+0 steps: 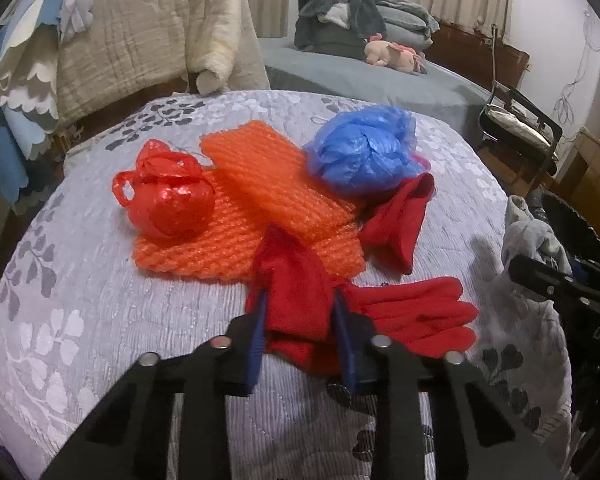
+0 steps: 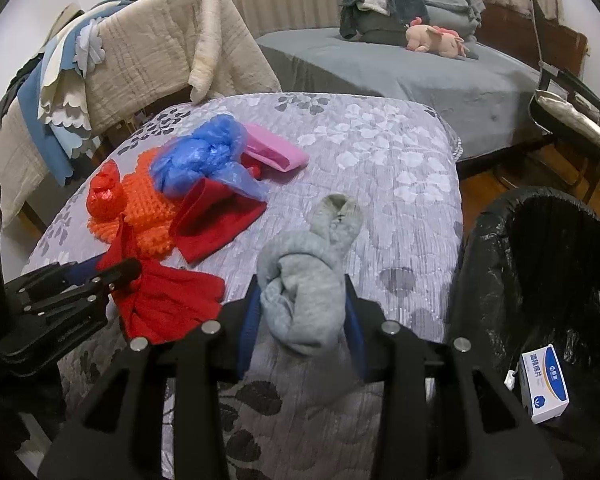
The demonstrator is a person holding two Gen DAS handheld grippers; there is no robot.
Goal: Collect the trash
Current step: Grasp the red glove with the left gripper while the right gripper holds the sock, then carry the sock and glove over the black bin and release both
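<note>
A: Left tool [image 1: 300, 320] first: what has it got?

B: Its blue pads are pressed on a red glove [image 1: 292, 280], whose cuff stands up between them while the fingers [image 1: 420, 316] splay flat on the floral bedspread [image 1: 100, 320].

A: And your right tool [image 2: 304, 308]?

B: Clamped on a grey sock [image 2: 308, 272], rolled and lumpy, held just above the bedspread beside the black-lined bin [image 2: 548, 264]. A small white and blue box [image 2: 544, 384] lies inside the bin.

A: Where is the trash?

B: Further back on the bedspread: a knotted red plastic bag [image 1: 168, 204] sits on orange foam netting [image 1: 260, 208], and a crumpled blue plastic bag [image 1: 364, 152] touches the netting's far edge. A pink piece [image 2: 276, 148] lies behind the blue bag. Another red cloth [image 1: 400, 220] lies between the blue bag and my glove.
</note>
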